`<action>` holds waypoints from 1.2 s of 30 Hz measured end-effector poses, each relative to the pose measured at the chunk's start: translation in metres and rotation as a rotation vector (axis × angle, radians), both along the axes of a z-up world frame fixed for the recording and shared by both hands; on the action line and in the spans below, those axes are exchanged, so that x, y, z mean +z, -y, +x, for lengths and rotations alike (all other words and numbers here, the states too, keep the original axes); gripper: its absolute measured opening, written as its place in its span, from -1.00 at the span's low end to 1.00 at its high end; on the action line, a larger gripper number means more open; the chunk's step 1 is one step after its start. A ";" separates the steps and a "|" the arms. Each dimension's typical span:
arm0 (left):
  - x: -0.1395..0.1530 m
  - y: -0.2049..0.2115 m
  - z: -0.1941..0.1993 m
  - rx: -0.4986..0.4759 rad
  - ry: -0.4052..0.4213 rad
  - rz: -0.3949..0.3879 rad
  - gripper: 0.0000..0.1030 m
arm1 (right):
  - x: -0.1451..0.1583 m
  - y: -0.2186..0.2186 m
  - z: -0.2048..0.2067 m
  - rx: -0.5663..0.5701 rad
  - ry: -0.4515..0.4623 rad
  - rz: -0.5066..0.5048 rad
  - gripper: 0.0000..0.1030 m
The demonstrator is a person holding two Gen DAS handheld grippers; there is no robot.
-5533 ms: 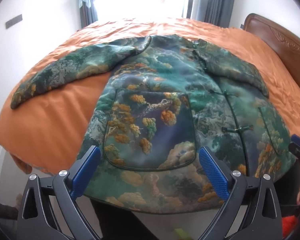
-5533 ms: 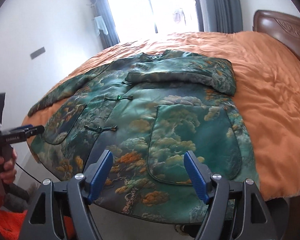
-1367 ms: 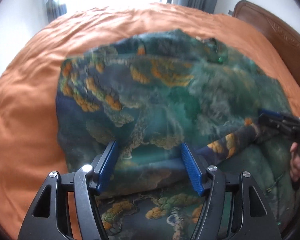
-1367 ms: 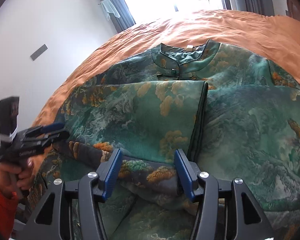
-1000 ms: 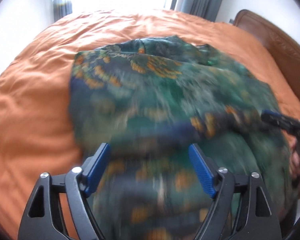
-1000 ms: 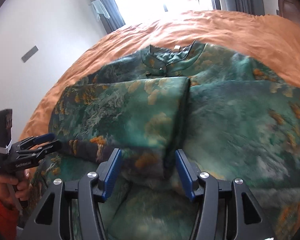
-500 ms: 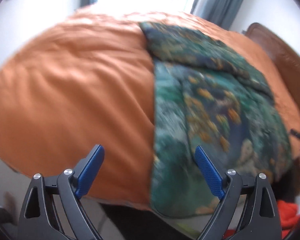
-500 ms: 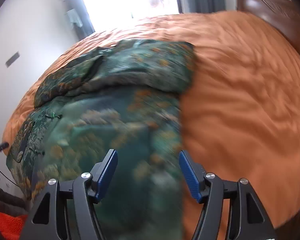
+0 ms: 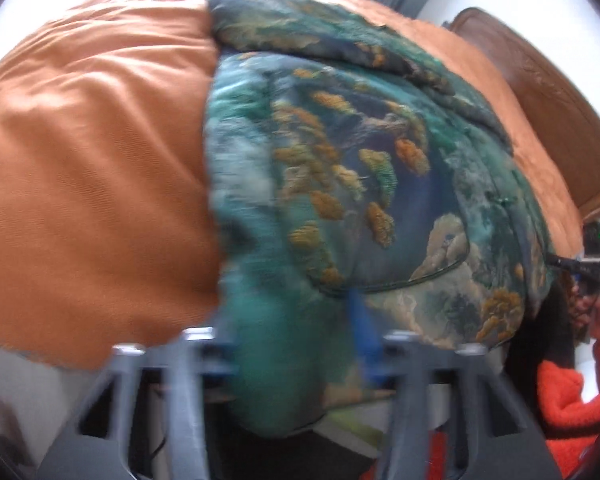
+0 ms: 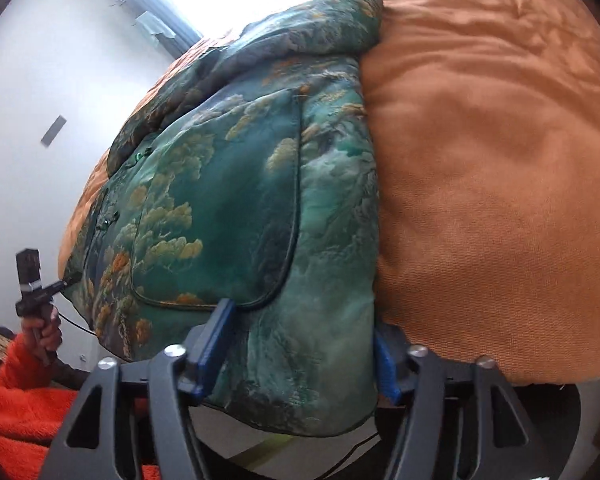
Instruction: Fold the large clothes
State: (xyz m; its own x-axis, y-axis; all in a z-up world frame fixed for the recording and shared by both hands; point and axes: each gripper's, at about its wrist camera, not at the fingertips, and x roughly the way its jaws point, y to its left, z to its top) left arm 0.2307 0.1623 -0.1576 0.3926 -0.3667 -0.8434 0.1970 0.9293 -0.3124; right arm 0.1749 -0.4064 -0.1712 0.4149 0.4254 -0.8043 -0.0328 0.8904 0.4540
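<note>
Jacket (image 9: 340,184) on bed (image 9: 92,152), hem overhanging edge

Left gripper (image 9: 292,344): low in its own view and motion-blurred. Blue fingers (image 9: 362,332) stand apart with jacket (image 9: 340,184) hem bulging between them. Can't confirm whether the pads are pressing the cloth.

Right gripper (image 10: 302,344): sharp in its own view. Blue pads (image 10: 216,336) sit wide apart, straddling the hem corner. The left pad lies against the fabric face and the right one is half hidden behind the side edge. The gap is too wide for a pinch.

From the right wrist view, the left hand (image 10: 44,330) shows far left, orange sleeve, fist wrapped on its handle. From the left wrist view, the right hand (image 9: 596,312) shows far right, also sleeved in orange.
</note>
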 end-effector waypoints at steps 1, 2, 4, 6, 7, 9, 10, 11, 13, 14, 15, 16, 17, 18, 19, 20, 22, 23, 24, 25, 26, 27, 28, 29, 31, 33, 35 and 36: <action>0.004 -0.004 -0.001 0.014 -0.011 -0.008 -0.72 | 0.003 0.000 0.001 0.011 -0.010 -0.014 -0.64; 0.009 -0.007 -0.002 0.023 -0.012 -0.021 -0.75 | 0.009 -0.001 0.000 0.021 -0.012 -0.028 -0.67; 0.019 -0.009 -0.009 0.031 0.004 -0.028 -0.79 | 0.022 -0.004 -0.004 0.036 0.003 -0.036 -0.76; 0.031 -0.009 -0.016 0.030 0.023 -0.031 -0.80 | 0.039 -0.007 -0.009 0.050 0.033 -0.050 -0.77; 0.036 -0.010 -0.021 0.030 0.030 -0.034 -0.80 | 0.047 -0.009 -0.011 0.051 0.049 -0.052 -0.77; 0.040 -0.011 -0.028 0.032 0.037 -0.046 -0.81 | 0.060 -0.012 -0.017 0.052 0.074 -0.050 -0.78; 0.042 -0.012 -0.032 0.033 0.037 -0.051 -0.81 | 0.066 -0.012 -0.020 0.052 0.081 -0.049 -0.78; 0.042 -0.015 -0.041 0.033 0.035 -0.051 -0.81 | 0.070 -0.013 -0.026 0.055 0.085 -0.045 -0.78; 0.040 -0.019 -0.060 0.041 0.024 -0.059 -0.81 | 0.073 -0.012 -0.039 0.057 0.081 -0.032 -0.79; 0.040 -0.023 -0.066 0.047 0.015 -0.068 -0.81 | 0.073 -0.012 -0.047 0.059 0.074 -0.025 -0.79; 0.039 -0.028 -0.077 0.055 0.004 -0.078 -0.81 | 0.073 -0.008 -0.055 0.060 0.066 -0.015 -0.79; 0.038 -0.032 -0.087 0.061 -0.009 -0.088 -0.81 | 0.071 -0.007 -0.064 0.059 0.054 -0.002 -0.79; 0.036 -0.036 -0.100 0.065 -0.024 -0.095 -0.81 | 0.070 -0.004 -0.072 0.053 0.041 0.014 -0.79; 0.035 -0.038 -0.109 0.069 -0.037 -0.097 -0.81 | 0.070 0.001 -0.078 0.048 0.030 0.030 -0.79; 0.037 -0.041 -0.117 0.073 -0.049 -0.104 -0.81 | 0.069 0.003 -0.086 0.039 0.015 0.051 -0.79; 0.040 -0.043 -0.123 0.080 -0.058 -0.119 -0.81 | 0.069 0.005 -0.092 0.034 0.005 0.067 -0.79; 0.052 -0.051 -0.130 0.104 -0.064 -0.182 -0.81 | 0.074 0.009 -0.099 0.029 -0.002 0.105 -0.80; 0.063 -0.057 -0.129 0.121 -0.053 -0.234 -0.82 | 0.081 0.011 -0.102 0.027 0.005 0.126 -0.80; 0.075 -0.062 -0.124 0.132 -0.039 -0.270 -0.82 | 0.089 0.012 -0.101 0.022 0.017 0.143 -0.80; 0.090 -0.068 -0.116 0.140 -0.011 -0.308 -0.82 | 0.100 0.015 -0.097 0.017 0.037 0.168 -0.80; 0.103 -0.071 -0.106 0.143 0.019 -0.335 -0.82 | 0.112 0.018 -0.090 0.012 0.064 0.197 -0.81; 0.115 -0.073 -0.097 0.143 0.045 -0.352 -0.82 | 0.124 0.019 -0.083 0.010 0.091 0.219 -0.81; 0.128 -0.076 -0.083 0.143 0.069 -0.364 -0.82 | 0.138 0.023 -0.074 0.011 0.124 0.235 -0.81; 0.140 -0.077 -0.065 0.142 0.096 -0.374 -0.82 | 0.152 0.026 -0.062 0.013 0.160 0.246 -0.81; 0.157 -0.077 -0.028 0.145 0.127 -0.377 -0.82 | 0.174 0.033 -0.033 0.017 0.211 0.268 -0.81; 0.173 -0.073 0.018 0.139 0.157 -0.356 -0.81 | 0.190 0.037 0.005 0.017 0.247 0.271 -0.81; 0.179 -0.061 0.067 0.135 0.180 -0.316 -0.81 | 0.195 0.040 0.050 0.003 0.263 0.264 -0.81; 0.180 -0.058 0.092 0.130 0.180 -0.298 -0.81 | 0.193 0.043 0.075 -0.001 0.257 0.275 -0.81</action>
State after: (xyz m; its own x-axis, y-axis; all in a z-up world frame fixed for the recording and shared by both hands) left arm 0.3224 0.2199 0.0223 0.5847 -0.5230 -0.6202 0.1599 0.8238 -0.5439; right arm 0.2502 -0.4497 0.0216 0.5891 0.6100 -0.5300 -0.1755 0.7368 0.6529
